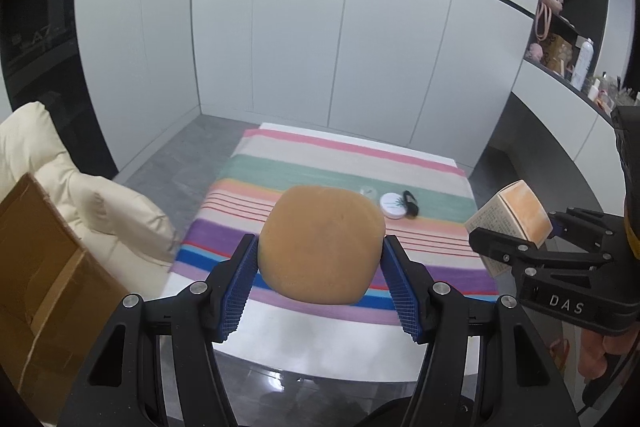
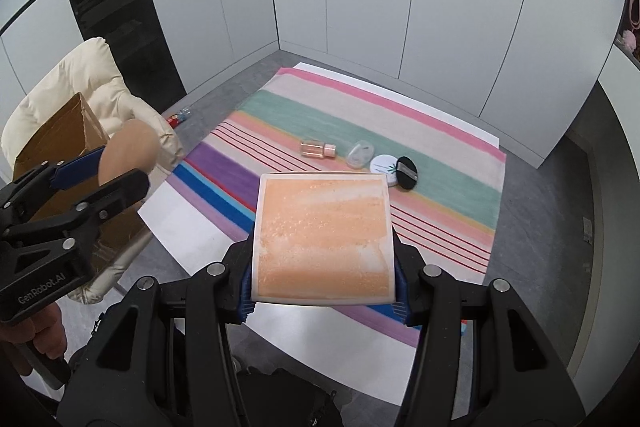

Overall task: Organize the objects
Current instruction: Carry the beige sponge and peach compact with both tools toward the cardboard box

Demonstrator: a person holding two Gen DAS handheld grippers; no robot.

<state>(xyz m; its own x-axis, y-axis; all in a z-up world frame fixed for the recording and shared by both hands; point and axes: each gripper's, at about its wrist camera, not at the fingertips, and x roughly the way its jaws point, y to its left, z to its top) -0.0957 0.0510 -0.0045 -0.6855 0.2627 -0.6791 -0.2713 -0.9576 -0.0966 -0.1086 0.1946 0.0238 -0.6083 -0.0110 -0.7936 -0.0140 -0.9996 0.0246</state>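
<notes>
Right now both grippers are up off the low white surface [image 2: 192, 231], each with something clamped between its fingers. The left gripper [image 1: 320, 267] holds a rounded tan-orange sponge pad [image 1: 320, 243], its blue ribbed pads [image 1: 240, 283] pressed against either side. The right gripper [image 2: 324, 267] holds a square peach-orange box with a white border [image 2: 324, 235], pinched at its two lower edges; from the left wrist view the box's side shows fine printed text.

Below them a striped cloth in pink, green, purple and blue [image 2: 440, 195] covers most of the surface. On it lie a small clear bottle with pinkish contents [image 2: 317, 149], on its side, a clear plastic cap [image 2: 360, 155] just beside it, a round white compact [image 2: 385, 165], and a black powder puff [image 2: 406, 169] touching the compact.

To the left stands an open brown cardboard box [image 2: 56, 147], resting against a cream padded cushion [image 2: 84, 79]. A small bottle lies on the grey floor near the cushion [image 2: 180, 117].
</notes>
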